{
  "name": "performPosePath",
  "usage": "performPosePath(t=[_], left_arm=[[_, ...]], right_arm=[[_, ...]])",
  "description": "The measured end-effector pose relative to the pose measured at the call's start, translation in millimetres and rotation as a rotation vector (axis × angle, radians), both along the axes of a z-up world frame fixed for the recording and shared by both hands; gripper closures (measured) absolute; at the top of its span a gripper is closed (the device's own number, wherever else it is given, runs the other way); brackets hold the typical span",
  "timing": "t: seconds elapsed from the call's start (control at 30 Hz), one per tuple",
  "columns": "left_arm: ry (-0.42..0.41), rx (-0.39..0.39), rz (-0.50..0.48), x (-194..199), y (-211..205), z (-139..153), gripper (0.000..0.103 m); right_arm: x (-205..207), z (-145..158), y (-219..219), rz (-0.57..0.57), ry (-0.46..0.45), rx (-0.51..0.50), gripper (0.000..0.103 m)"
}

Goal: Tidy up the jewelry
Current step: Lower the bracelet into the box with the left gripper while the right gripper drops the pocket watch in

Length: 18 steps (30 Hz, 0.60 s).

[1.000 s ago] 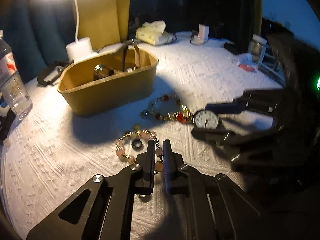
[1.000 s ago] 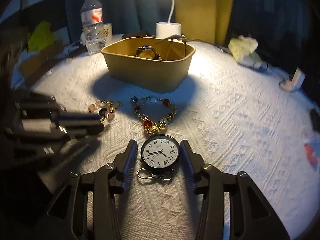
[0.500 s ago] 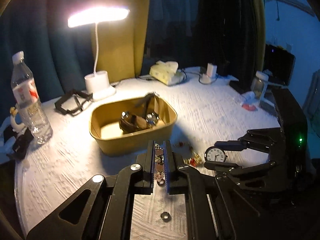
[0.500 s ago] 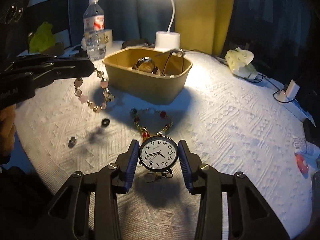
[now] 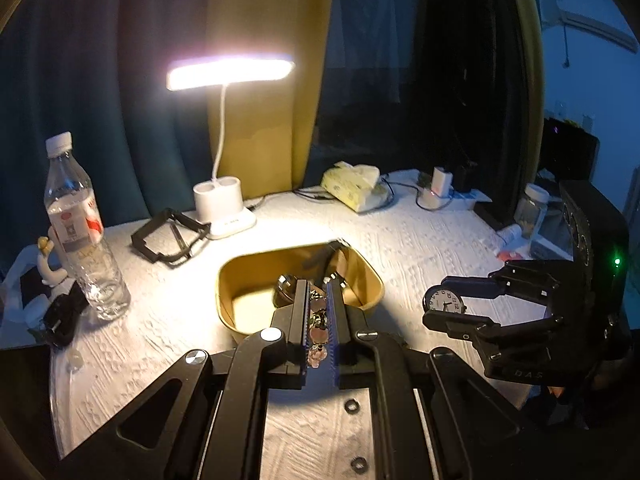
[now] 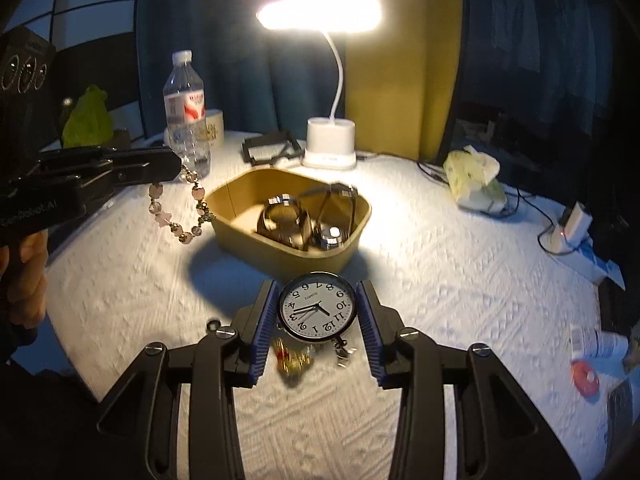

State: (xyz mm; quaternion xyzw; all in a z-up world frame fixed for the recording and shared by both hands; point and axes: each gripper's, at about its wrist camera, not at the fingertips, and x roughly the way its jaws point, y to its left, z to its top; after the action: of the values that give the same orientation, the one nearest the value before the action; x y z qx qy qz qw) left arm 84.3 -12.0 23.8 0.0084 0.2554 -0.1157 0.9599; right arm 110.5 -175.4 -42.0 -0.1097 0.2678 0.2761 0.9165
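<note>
dim room, dark teal and yellow curtains behind; a white textured tablecloth [image 6: 440,280] is covering the table, a desk lamp [image 6: 330,140] is glowing at the back. compared with a second ago both views are sitting higher: the lamp head, then cropped at the top edge, is now showing whole, and more curtain is filling the frame.

tan bin [image 6: 288,216] is standing mid-table, watches and bands lying inside it. water bottle [image 5: 80,232] is standing upright at the left, tissue pack [image 5: 354,192] at the back right.

right gripper [image 6: 318,312] is grasping the round watch [image 6: 317,306], its blue pads pressing on the case from both sides. a second ago the watch was lying on the cloth between wider-set jaws; now it is hanging clear of the cloth, in front of the bin, its small clasp dangling below. the red-and-gold bracelet [image 6: 294,358], blurred, is showing under the watch; whether it is on the cloth or being lifted, cannot tell.

left gripper [image 5: 318,320] is clenched on the pink bead bracelet [image 6: 180,210], which a second ago was lying on the cloth and is now dangling in a loop from the fingertips, just left of the bin's rim, off the table.

a small dark ring [image 5: 351,405] is lying on the cloth beneath the left gripper.
</note>
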Motion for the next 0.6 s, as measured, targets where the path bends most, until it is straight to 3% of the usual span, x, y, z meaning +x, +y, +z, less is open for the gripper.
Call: performPosePath(t=[0.23, 0.6], left_arm=[[-0.038, -0.011, 0.011, 10, 11, 10, 0.094], [-0.040, -0.009, 0.018, 32, 26, 0, 0.094]], right_arm=[[13, 11, 12, 0.028, -0.025, 0.022, 0.064], [37, 11, 28, 0.041, -0.002, 0.021, 0.064]])
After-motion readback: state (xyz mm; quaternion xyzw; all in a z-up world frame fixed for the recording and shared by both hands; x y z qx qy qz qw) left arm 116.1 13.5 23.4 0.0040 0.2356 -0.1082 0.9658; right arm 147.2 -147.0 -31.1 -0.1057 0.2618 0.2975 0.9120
